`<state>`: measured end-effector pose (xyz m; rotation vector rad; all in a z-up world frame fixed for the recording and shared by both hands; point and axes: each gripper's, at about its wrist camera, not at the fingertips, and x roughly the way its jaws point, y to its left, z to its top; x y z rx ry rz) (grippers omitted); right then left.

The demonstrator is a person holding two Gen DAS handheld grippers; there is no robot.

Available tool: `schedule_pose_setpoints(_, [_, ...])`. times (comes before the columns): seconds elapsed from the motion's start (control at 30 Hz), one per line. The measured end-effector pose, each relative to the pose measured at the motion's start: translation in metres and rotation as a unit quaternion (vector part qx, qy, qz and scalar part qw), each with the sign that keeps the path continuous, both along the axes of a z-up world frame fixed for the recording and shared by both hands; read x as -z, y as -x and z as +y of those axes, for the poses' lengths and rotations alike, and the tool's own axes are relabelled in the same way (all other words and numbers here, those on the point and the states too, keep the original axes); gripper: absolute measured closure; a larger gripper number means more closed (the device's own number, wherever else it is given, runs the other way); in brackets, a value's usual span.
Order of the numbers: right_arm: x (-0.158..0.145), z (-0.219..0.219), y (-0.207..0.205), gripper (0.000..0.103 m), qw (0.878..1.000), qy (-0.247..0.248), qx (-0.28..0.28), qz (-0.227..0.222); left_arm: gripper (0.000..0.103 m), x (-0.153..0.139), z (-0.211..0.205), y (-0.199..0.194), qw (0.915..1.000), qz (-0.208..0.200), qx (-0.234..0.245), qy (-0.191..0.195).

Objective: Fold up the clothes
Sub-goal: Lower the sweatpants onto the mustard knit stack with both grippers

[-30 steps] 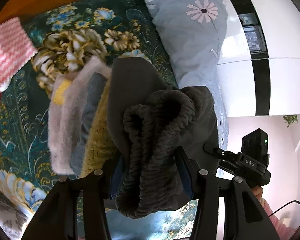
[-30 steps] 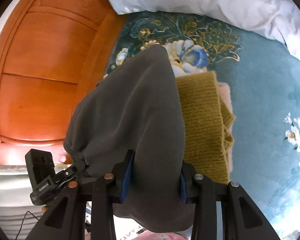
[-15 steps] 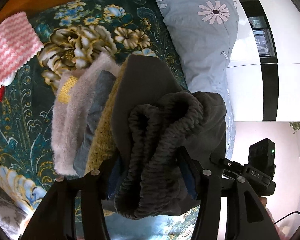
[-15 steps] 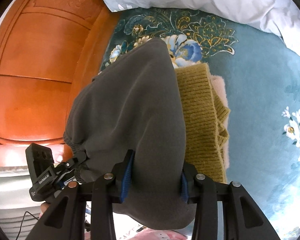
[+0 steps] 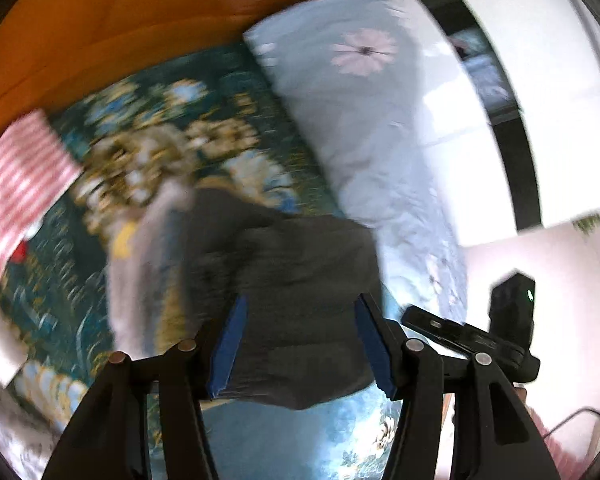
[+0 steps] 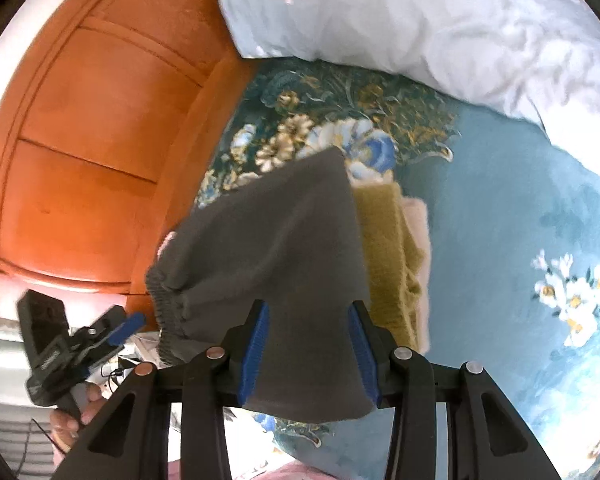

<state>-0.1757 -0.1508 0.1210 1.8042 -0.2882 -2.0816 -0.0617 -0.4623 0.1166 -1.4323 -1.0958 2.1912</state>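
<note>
A dark grey folded garment [image 6: 284, 248], soft and matte with a gathered elastic waistband along its near-left edge, lies on top of a small stack of folded clothes on a bed. In the left wrist view the garment [image 5: 296, 280] is blurred but shows as a thick, rounded grey bundle. Directly under it, and showing beside it, is a mustard-yellow ribbed knit [image 6: 392, 256], with a pale pink fuzzy piece [image 6: 418, 224] showing past the knit's far edge. The left gripper [image 5: 300, 344] has just been opening, its blue pads standing apart with the garment below them and gaps on both sides, so it has let go. The right gripper [image 6: 306, 348] frames the garment's near end between its blue pads; whether the pads press on the cloth cannot be told. The stack rests on a teal floral bedspread [image 6: 500, 216]. Beyond the garment lies a pale blue pillow [image 6: 400, 16] with a pink daisy print. To the garment's left stands an orange wooden headboard [image 6: 92, 152]. In the left wrist view a pink and white striped cloth [image 5: 16, 188] lies well apart to the garment's left.
</note>
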Motion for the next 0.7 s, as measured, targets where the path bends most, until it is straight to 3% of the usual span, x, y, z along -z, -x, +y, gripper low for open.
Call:
schedule_pose_setpoints(0.1, [-0.004,-0.029,-0.001,0.058,0.999,0.001,-0.043,0.010,0.046,0.003,0.023,0.009,0.9991,0.013,0.031,0.025])
schedule_pose_setpoints(0.17, [0.000,-0.048,-0.002,0.058,0.997,-0.012,-0.072,0.012,0.046,0.018,0.026,0.014,0.9986,-0.008,0.033,0.040])
schedule_pose_setpoints(0.23, [0.007,-0.057,-0.001,0.058,0.996,-0.034,-0.084,0.014,0.046,0.039,0.020,0.016,0.9988,-0.031,0.024,0.028])
schedule_pose_setpoints(0.47, [0.048,-0.064,0.023,0.056,0.995,-0.073,-0.069,-0.023,0.046,0.072,0.001,0.020,0.9989,-0.038,-0.008,-0.028])
schedule_pose_setpoints(0.7, [0.077,-0.064,0.042,0.053,0.996,-0.066,-0.041,-0.050,0.047,0.087,0.007,0.034,0.9997,-0.025,-0.006,0.000])
